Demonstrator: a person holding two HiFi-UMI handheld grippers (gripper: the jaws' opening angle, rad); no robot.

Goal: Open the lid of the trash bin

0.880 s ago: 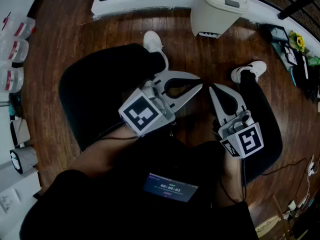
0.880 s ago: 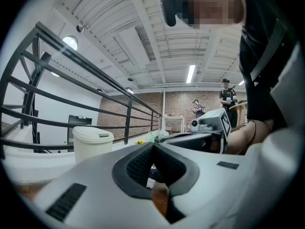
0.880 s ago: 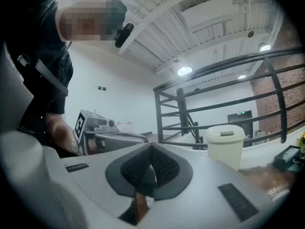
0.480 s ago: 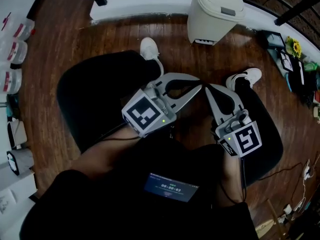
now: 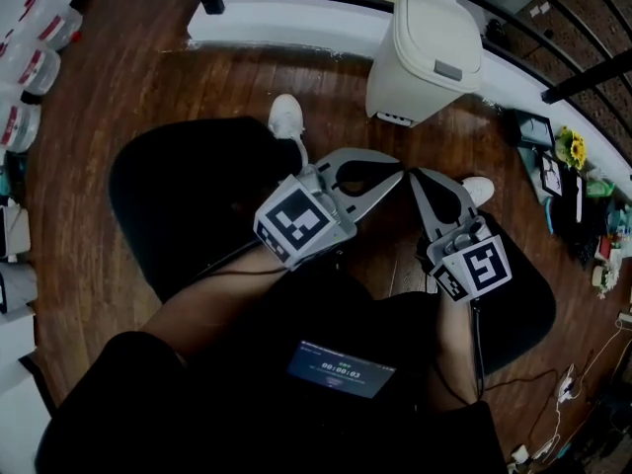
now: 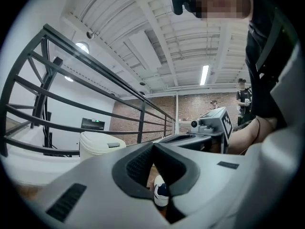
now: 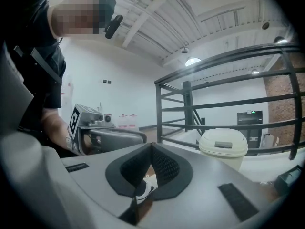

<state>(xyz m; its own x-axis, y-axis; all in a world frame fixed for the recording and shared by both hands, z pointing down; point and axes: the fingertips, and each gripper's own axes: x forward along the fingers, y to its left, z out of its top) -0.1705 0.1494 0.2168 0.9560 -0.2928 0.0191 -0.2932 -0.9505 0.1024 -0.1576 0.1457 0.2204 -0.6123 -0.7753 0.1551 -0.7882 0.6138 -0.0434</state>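
A cream trash bin [image 5: 427, 55] with a domed lid and a grey push tab stands on the wood floor by the white base of a black railing; its lid is down. The bin also shows in the left gripper view [image 6: 101, 144] and in the right gripper view [image 7: 222, 148]. My left gripper [image 5: 398, 173] and right gripper [image 5: 413, 174] are held low over the person's legs, tips nearly meeting, well short of the bin. Both are shut with nothing between the jaws.
Black railing bars [image 7: 224, 87] run behind the bin. White sneakers [image 5: 286, 117] and dark trouser legs lie under the grippers. Clutter, with yellow flowers [image 5: 571, 150], sits at the right; plastic containers [image 5: 28, 67] at the left.
The head view has shifted, so the bin now sits lower and nearer in the picture. Both grippers stay shut and side by side.
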